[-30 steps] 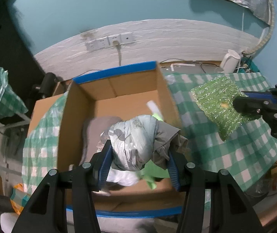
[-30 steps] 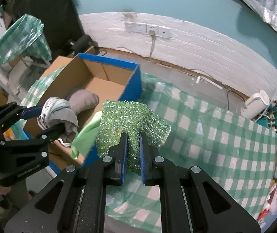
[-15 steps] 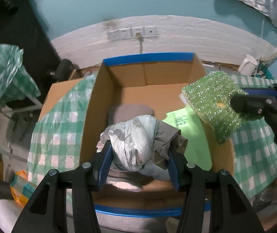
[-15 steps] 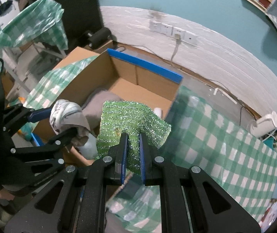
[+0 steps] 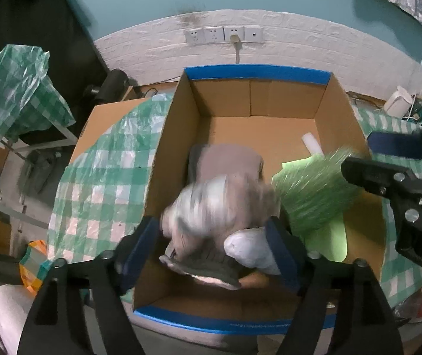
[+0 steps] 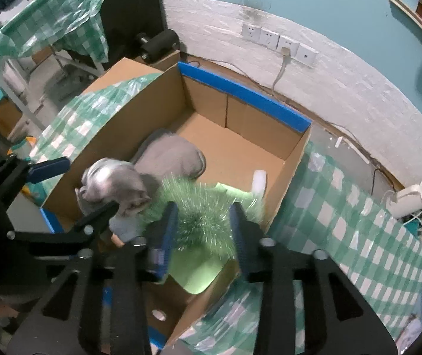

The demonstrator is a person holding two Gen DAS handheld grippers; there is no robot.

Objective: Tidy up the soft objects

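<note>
An open cardboard box with blue-taped edges holds a grey cushion, a light green sheet and a white roll. My left gripper is open over the box; a grey-white cloth bundle is blurred between its fingers, dropping. My right gripper is open; the glittery green scrub cloth is blurred between its fingers, falling into the box.
A green checked tablecloth covers the table on both sides of the box. A white kettle stands at the far right. Wall sockets with a cable are behind the box. A flat cardboard sheet lies left.
Both grippers have opened over the box. The cloth bundle and the green scrub cloth have left the fingers and are dropping, blurred. Both grippers moved further over the box.
</note>
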